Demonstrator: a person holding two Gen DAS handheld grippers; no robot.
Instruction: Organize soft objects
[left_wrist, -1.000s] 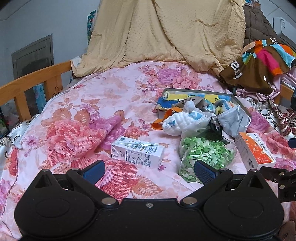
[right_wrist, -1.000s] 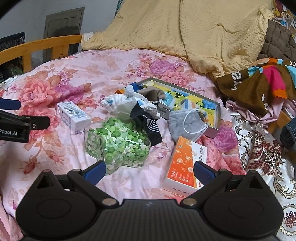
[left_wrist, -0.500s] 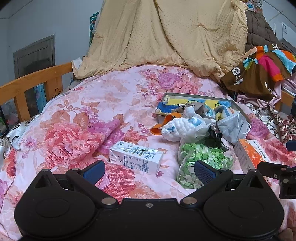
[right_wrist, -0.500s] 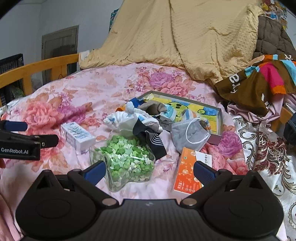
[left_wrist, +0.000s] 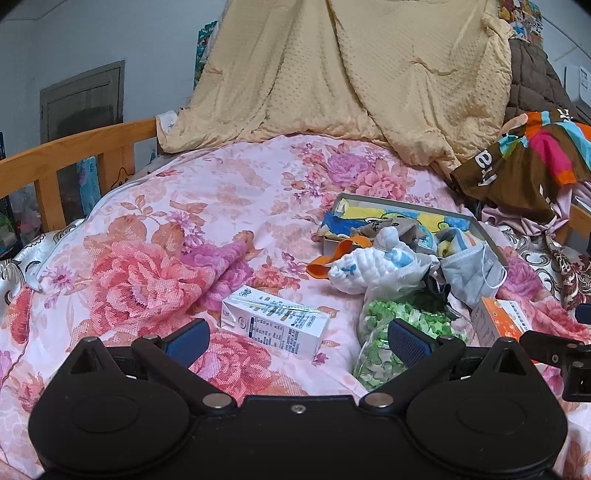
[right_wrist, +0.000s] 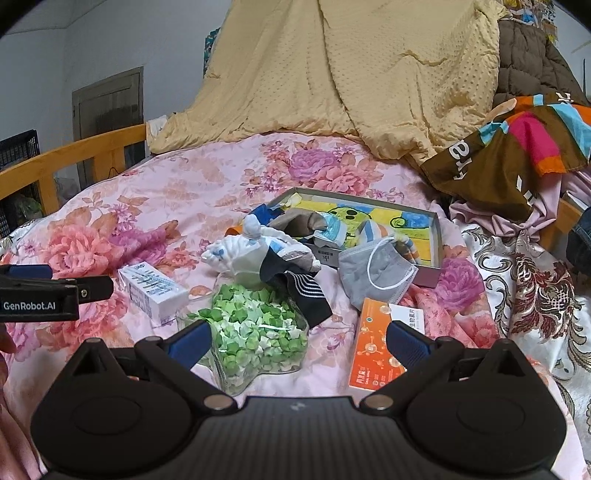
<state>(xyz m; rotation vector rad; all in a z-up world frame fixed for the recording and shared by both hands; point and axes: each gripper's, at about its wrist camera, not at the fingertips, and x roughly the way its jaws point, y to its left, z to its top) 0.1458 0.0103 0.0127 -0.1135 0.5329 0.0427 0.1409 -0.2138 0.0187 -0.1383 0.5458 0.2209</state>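
1. Both claws hang empty over the bed's near edge: right claw (right_wrist: 297, 338) spread wide, left claw (left_wrist: 297, 338) likewise, neither touching anything.
2. Nearest, just ahead of the right claw, sits the bag of green paper stars (right_wrist: 255, 328) (not soft goods).
3. Beyond it lies the dark striped sock (right_wrist: 306, 291), long axis running away and leftward, with the white baby sock (right_wrist: 240, 251) behind.
4. Right of these, the grey face mask (right_wrist: 373, 273) leans on the picture box (right_wrist: 424, 266); my guess is the right claw is nearer.
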